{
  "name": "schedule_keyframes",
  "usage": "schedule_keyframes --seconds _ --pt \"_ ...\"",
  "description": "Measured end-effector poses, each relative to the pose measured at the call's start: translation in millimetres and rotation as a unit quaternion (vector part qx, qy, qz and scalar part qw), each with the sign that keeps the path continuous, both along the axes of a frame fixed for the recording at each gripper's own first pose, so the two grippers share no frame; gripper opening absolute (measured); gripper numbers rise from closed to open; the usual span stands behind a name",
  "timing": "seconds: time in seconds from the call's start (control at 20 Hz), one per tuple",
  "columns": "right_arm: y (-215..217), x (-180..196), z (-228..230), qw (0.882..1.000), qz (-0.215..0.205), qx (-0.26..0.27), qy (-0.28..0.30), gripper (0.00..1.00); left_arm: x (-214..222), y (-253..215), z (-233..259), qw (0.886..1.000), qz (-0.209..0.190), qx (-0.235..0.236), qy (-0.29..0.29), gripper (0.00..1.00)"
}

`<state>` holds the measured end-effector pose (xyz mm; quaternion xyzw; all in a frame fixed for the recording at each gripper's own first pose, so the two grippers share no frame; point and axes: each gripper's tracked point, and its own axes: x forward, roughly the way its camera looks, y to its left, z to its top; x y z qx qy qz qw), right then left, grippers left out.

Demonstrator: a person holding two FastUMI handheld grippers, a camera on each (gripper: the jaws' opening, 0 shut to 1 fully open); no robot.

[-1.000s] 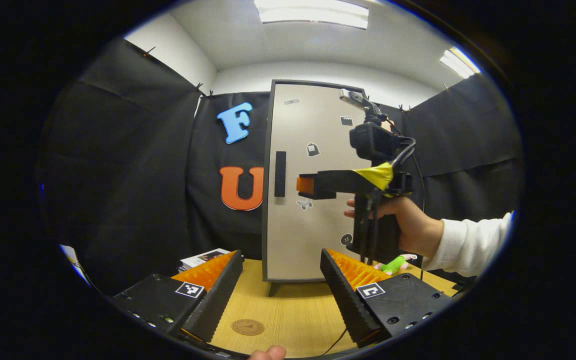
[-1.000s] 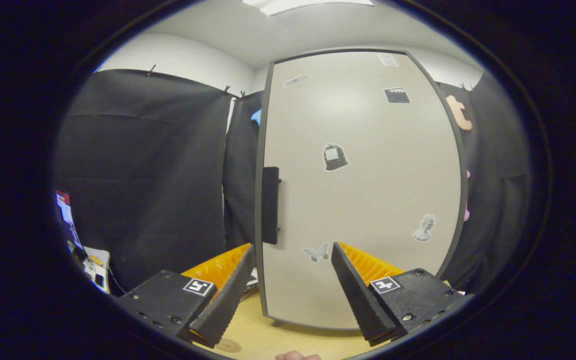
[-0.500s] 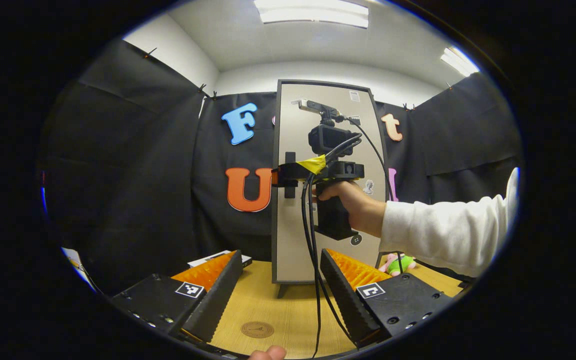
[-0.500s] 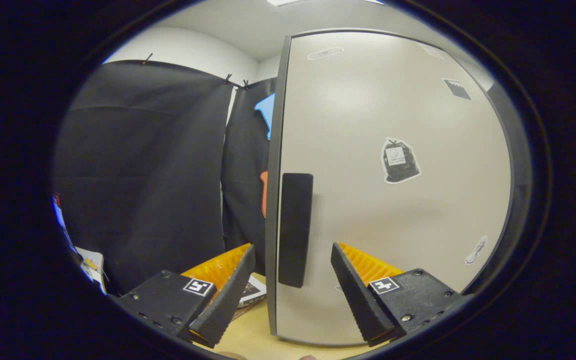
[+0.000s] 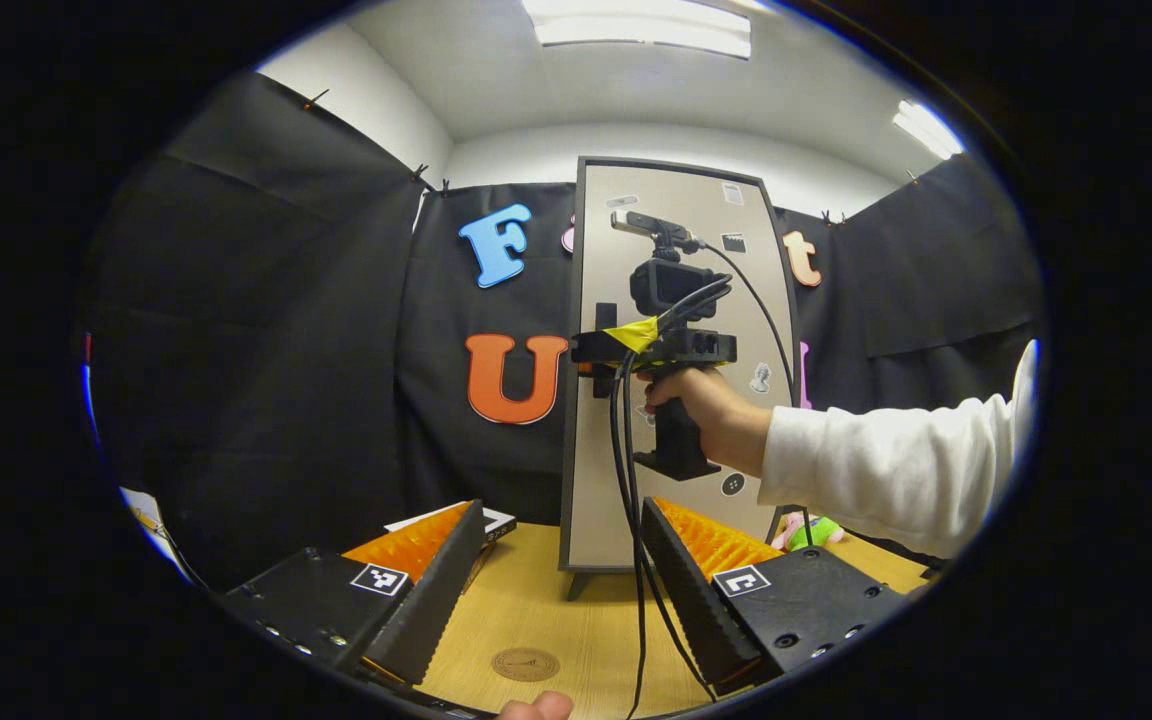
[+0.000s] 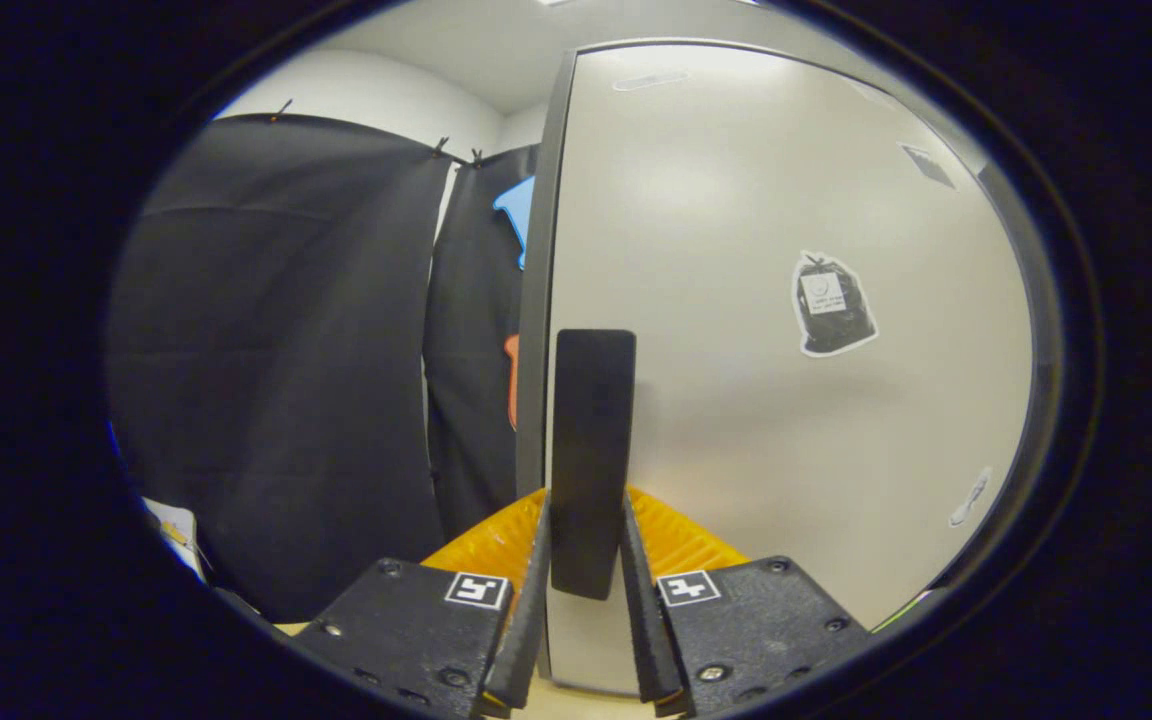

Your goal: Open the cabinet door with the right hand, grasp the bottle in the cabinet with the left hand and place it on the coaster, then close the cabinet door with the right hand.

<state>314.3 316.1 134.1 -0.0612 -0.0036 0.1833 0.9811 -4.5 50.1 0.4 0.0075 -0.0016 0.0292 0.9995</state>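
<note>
My right gripper clamps the door handle; pull back steadily, left gripper idle, open.

cabinet on table, coaster in front

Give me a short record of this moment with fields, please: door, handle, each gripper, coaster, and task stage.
door: cabinet door closed, stickers on its front
handle: dark vertical handle near the door's left edge
right gripper: right gripper shut on the handle, one finger on each side; a hand holds it
left gripper: left gripper open, holding nothing, above the table
coaster: round coaster on the table, nothing on it
bottle: hidden behind the closed door
stage: handle gripped, door not yet pulled open
</note>
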Motion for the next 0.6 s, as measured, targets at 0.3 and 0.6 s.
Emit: schedule_keyframes --seconds 0.3,0.6 --pt "-4 -1 -11 1.0 0.0 0.0 0.014 0.33 -1 5 -2 1.0 0.003 -0.005 0.003 0.95" --pt "-6 -18 -13 1.0 0.022 0.003 0.017 0.27 -4 10 -1 1.0 0.009 -0.005 -0.001 0.95"
